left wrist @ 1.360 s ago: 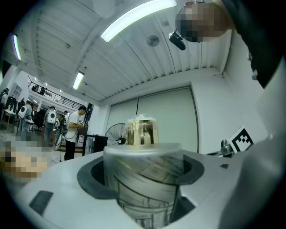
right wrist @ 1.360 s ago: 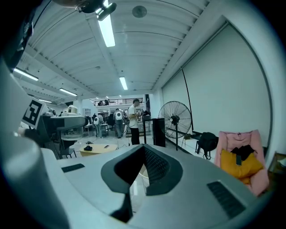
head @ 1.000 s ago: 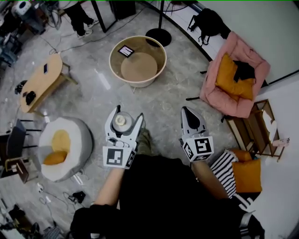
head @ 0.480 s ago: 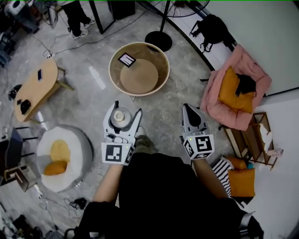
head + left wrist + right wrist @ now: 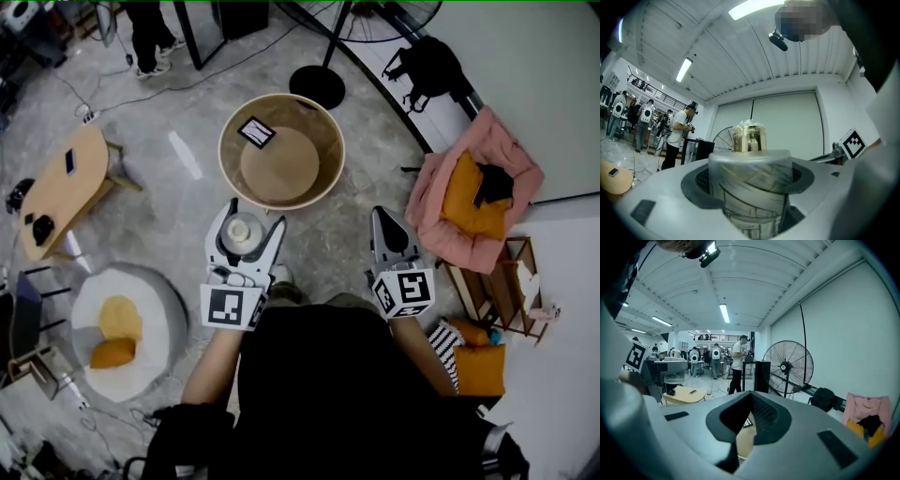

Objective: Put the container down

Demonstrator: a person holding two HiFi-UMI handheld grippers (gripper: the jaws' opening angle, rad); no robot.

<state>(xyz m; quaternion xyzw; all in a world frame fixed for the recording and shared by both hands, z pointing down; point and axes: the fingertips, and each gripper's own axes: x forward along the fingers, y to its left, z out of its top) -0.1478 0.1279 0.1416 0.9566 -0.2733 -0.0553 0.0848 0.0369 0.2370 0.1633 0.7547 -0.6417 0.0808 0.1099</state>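
A clear container (image 5: 241,231) with a gold lid (image 5: 749,137) stands upright between the jaws of my left gripper (image 5: 255,217), which is shut on it. In the left gripper view the container's clear body (image 5: 750,187) fills the gap between the jaws. My right gripper (image 5: 382,217) is held level beside it, shut with nothing in it; its pads (image 5: 761,411) meet in the right gripper view. Just ahead of both grippers, lower down, stands a round table (image 5: 281,173) with a raised wicker rim. A dark tablet (image 5: 256,131) lies on it.
A fan's round black base (image 5: 316,86) stands behind the round table. A pink armchair (image 5: 483,192) with an orange cushion is at the right, a wooden rack (image 5: 511,281) below it. An oval wooden table (image 5: 61,187) and a white pouf (image 5: 127,323) are at the left. A person (image 5: 150,33) stands far back.
The round table has come closer to the grippers as I move forward. Both grippers keep their pose, and the left still holds the container.
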